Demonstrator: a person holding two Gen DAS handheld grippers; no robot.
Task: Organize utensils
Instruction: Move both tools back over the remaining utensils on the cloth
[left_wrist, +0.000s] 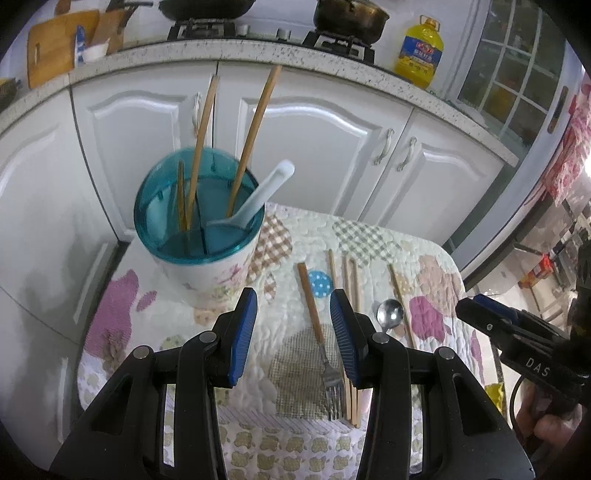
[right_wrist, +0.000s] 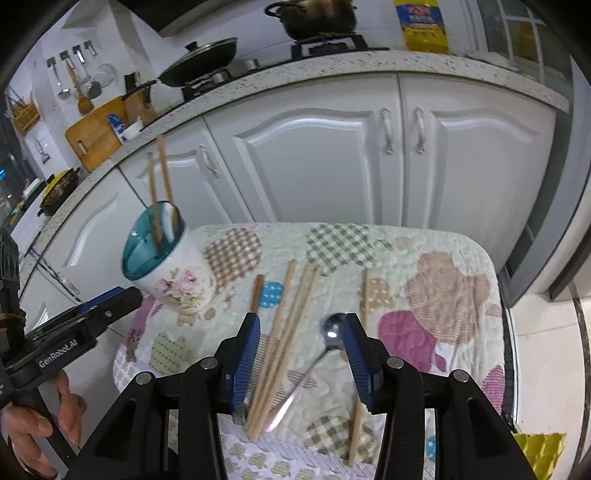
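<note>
- Jaws wide and empty: left gripper (left_wrist: 293, 332) over fork (left_wrist: 318, 334), right gripper (right_wrist: 301, 354) over spoon (right_wrist: 314, 363).
- Holder (left_wrist: 199, 221) at ten o'clock; next, likely a close on the fork handle.

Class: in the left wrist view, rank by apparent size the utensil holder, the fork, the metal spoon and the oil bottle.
1. utensil holder, clearly largest.
2. fork, long and thin.
3 and 4. oil bottle and metal spoon: the bottle covers more of the picture, but it stands far back on the counter, so its real size is unsure.
</note>
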